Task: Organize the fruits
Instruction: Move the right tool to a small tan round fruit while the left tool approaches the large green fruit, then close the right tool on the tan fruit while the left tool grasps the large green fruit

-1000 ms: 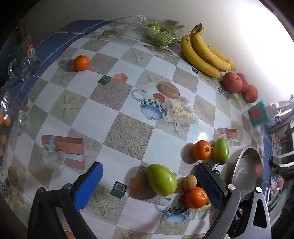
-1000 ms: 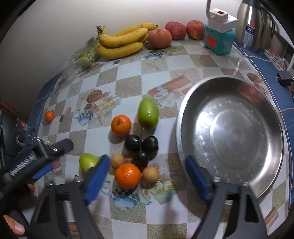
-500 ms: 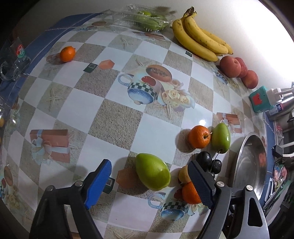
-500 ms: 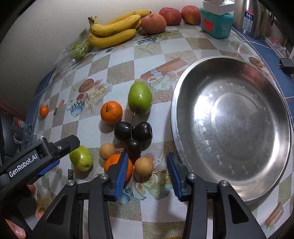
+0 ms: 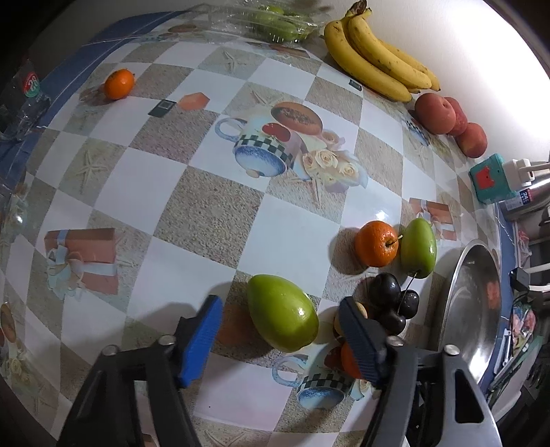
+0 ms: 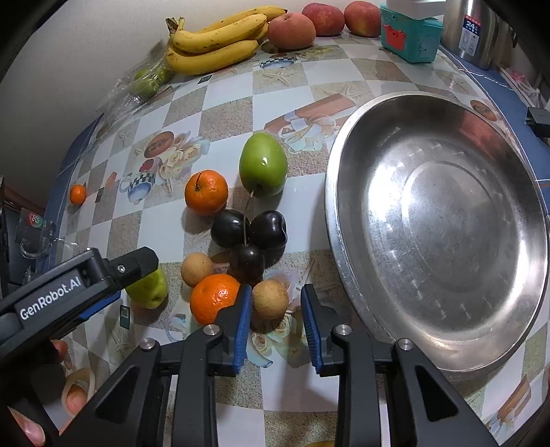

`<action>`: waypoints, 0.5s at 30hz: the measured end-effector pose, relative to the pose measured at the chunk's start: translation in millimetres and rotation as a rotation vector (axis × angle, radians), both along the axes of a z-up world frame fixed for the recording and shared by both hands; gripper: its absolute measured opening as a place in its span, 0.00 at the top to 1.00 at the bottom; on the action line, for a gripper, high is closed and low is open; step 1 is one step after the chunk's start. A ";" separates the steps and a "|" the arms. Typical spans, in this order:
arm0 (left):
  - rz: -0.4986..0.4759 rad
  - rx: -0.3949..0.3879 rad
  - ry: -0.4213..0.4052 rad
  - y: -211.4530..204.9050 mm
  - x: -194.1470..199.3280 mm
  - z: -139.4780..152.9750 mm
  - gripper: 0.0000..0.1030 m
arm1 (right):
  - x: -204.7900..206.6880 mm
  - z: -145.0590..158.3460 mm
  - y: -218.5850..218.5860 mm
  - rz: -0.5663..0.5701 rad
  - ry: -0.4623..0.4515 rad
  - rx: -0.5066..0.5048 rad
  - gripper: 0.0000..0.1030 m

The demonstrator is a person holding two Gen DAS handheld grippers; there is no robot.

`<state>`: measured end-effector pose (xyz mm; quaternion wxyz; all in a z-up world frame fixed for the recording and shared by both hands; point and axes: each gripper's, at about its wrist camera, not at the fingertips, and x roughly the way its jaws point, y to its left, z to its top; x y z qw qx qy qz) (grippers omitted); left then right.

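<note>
My left gripper is open, its blue pads either side of a large green fruit on the table, not touching it. My right gripper is open, half closed around a small tan fruit; the pads stand just beside it. Close by lie an orange, three dark plums, a second tan fruit, another orange and a green apple. The steel bowl is empty at the right.
Bananas, three peaches and a bag of green fruit line the back wall. A small orange sits far left. A teal box and a steel kettle stand at the back right.
Both grippers moved forward and down toward the fruit. The right jaws narrowed from wide open to just around the tan fruit. The left jaws narrowed around the green fruit.
</note>
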<state>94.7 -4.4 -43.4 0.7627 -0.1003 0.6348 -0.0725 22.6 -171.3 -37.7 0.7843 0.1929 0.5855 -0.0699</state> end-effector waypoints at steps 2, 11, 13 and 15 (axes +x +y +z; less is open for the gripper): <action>-0.002 -0.009 0.007 -1.7 0.0 -1.6 0.48 | 0.1 -0.1 -0.5 0.001 0.001 0.002 0.71; 0.000 -0.014 0.003 -2.1 0.5 -1.1 0.57 | 0.1 -0.7 -2.5 -0.008 -0.008 0.047 0.79; 0.001 -0.016 0.003 -1.7 0.4 -1.1 0.57 | 0.1 -1.0 -3.2 -0.016 -0.010 0.056 0.79; 0.002 -0.021 0.000 -1.1 0.0 -0.1 0.58 | -0.7 -0.9 -3.7 -0.020 -0.011 0.061 0.80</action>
